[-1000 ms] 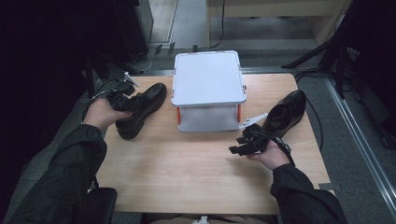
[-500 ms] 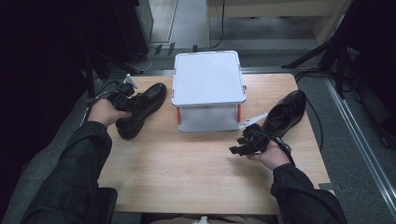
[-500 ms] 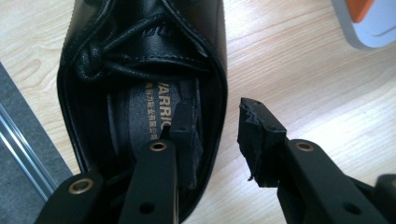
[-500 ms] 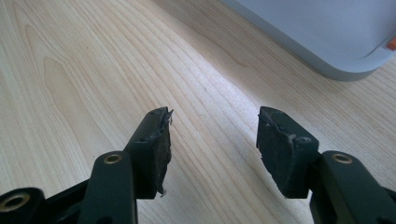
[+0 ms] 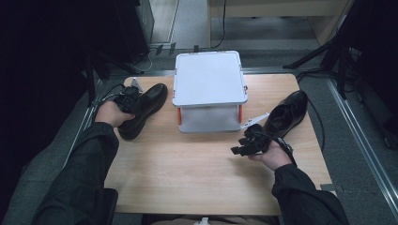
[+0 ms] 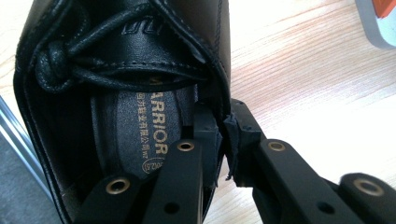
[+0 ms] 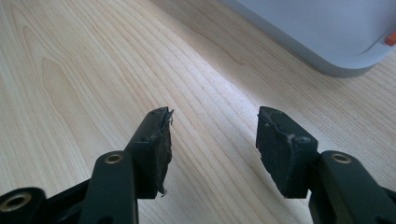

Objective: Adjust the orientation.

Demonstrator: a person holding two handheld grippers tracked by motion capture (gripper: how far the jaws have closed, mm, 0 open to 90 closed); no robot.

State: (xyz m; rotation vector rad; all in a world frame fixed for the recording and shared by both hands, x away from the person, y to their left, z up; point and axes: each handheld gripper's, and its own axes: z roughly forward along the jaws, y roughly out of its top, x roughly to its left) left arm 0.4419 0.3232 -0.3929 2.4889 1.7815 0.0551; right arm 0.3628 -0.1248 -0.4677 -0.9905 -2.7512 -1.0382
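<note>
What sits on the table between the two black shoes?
In the high view, a white lidded box stands between the left shoe and the right shoe.

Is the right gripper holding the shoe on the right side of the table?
No, in the right gripper view the right gripper stands open over the bare wooden table, with nothing between its jaws.
</note>
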